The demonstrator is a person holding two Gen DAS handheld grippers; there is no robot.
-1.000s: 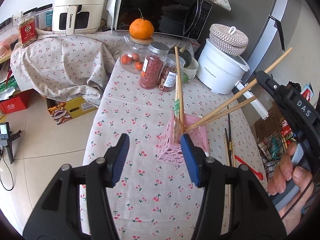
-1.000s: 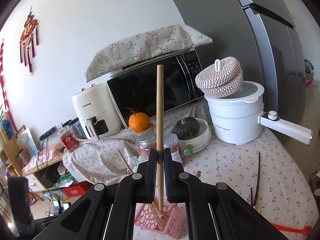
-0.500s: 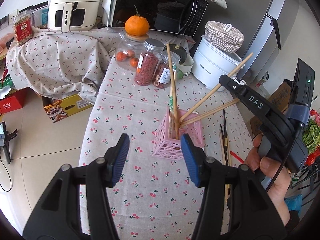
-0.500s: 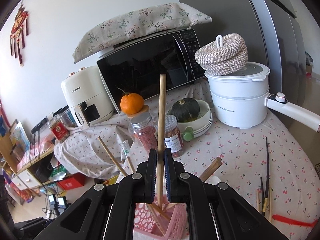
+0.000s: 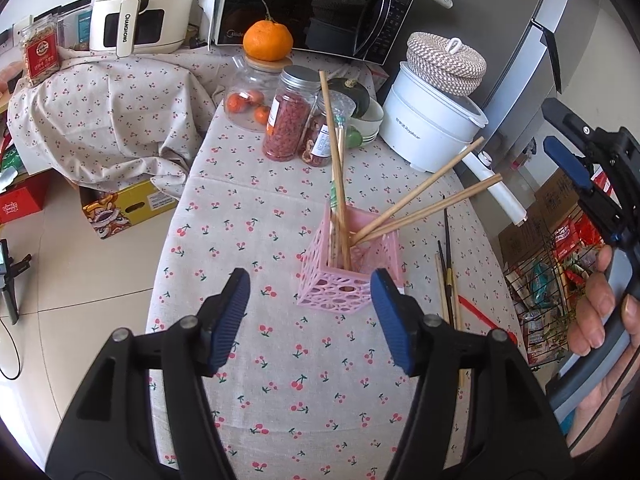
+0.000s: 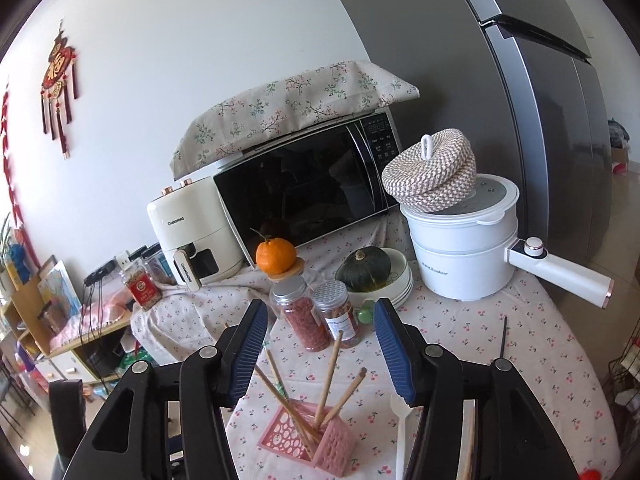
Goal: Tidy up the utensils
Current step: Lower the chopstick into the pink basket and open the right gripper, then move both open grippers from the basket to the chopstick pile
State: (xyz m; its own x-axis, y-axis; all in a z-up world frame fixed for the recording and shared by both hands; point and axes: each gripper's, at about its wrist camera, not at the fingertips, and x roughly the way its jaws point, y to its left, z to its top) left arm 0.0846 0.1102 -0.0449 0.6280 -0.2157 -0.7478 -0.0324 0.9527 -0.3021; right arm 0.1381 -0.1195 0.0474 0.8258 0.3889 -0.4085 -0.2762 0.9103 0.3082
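Note:
A pink perforated holder (image 5: 352, 264) stands on the cherry-print tablecloth (image 5: 280, 380) with several wooden chopsticks (image 5: 424, 204) leaning in it. It also shows in the right wrist view (image 6: 308, 436). My left gripper (image 5: 310, 320) is open and empty, just in front of the holder. My right gripper (image 6: 320, 348) is open and empty above the holder; in the left wrist view it is held at the far right (image 5: 568, 148). Loose dark and wooden chopsticks (image 5: 448, 280) and a red utensil (image 5: 484, 318) lie right of the holder. A white spoon (image 6: 402, 424) lies beside it.
At the back stand spice jars (image 5: 288, 120), a glass jar with an orange on its lid (image 5: 267, 40), a bowl with a squash (image 6: 370, 270), a white electric pot (image 5: 432, 132), a microwave (image 6: 304, 196) and an air fryer (image 5: 140, 4). The table edge drops off to the left.
My right gripper has opened and let go of the wooden chopstick, which now leans in the holder. The right gripper has drawn back up and to the right.

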